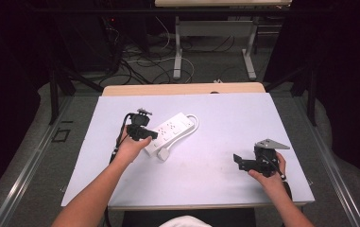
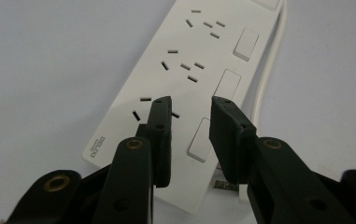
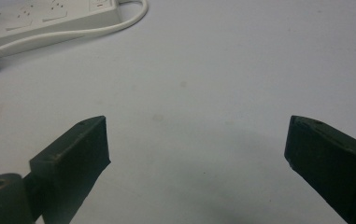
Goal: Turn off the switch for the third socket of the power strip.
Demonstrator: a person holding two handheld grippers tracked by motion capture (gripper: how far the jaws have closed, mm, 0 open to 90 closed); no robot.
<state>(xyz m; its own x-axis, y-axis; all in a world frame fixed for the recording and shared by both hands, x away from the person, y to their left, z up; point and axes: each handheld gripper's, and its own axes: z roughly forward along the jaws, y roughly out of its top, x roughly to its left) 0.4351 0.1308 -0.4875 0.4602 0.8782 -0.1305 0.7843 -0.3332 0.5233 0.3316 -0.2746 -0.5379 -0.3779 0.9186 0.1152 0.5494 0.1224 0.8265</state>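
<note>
Over the near end of the power strip (image 1: 170, 131): left gripper (image 2: 190, 122) poised above the nearest socket and switch.

On the white table (image 1: 225, 123), strip lying diagonally, long axis running up and away from the claw, cord (image 2: 265, 79) along its right edge, plug (image 1: 164, 154) just beside the near end. Jaws narrowed to a small gap, nothing between them, no contact discernible. Right gripper (image 3: 196, 140) well apart, jaws spread wide and empty; left hand plainly nearer.
</note>
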